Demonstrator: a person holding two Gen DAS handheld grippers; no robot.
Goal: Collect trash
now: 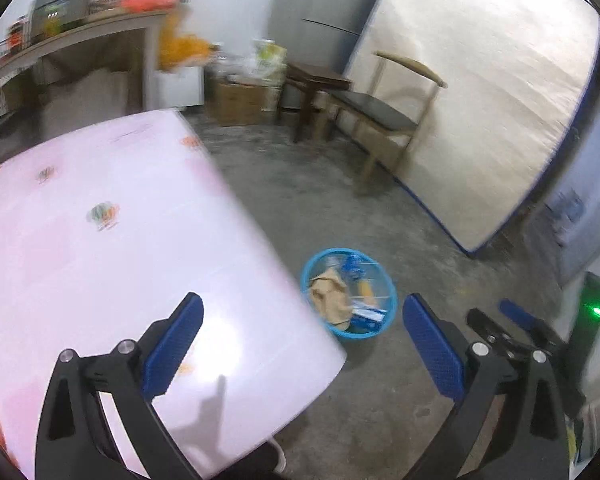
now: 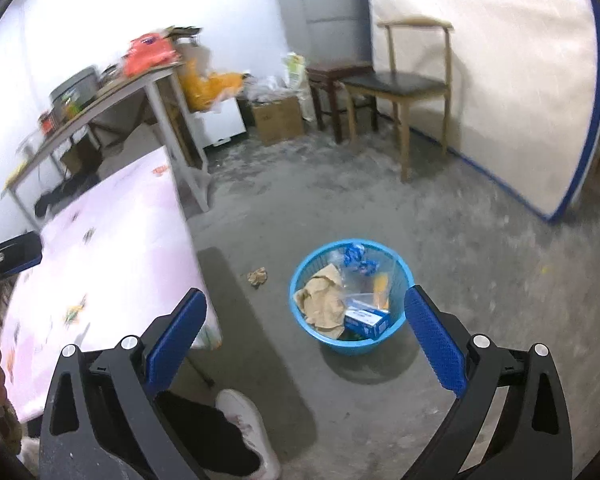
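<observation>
Blue basket of crumpled paper, carton

Blue bin upright on floor w/ trash inside; 1 crumpled scrap beside it.

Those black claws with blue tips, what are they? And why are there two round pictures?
They are grabbing tools that a person holds, one in each hand. Each carries a small camera that looks along its two fingers, so each picture is one tool's view. The left gripper hangs over the corner of a table with a pink patterned cloth. The right gripper looks down at a round blue plastic basket on the grey floor, holding crumpled brown paper and a small blue box. One brown scrap lies beside it. Both tools are open, holding nothing.
</observation>
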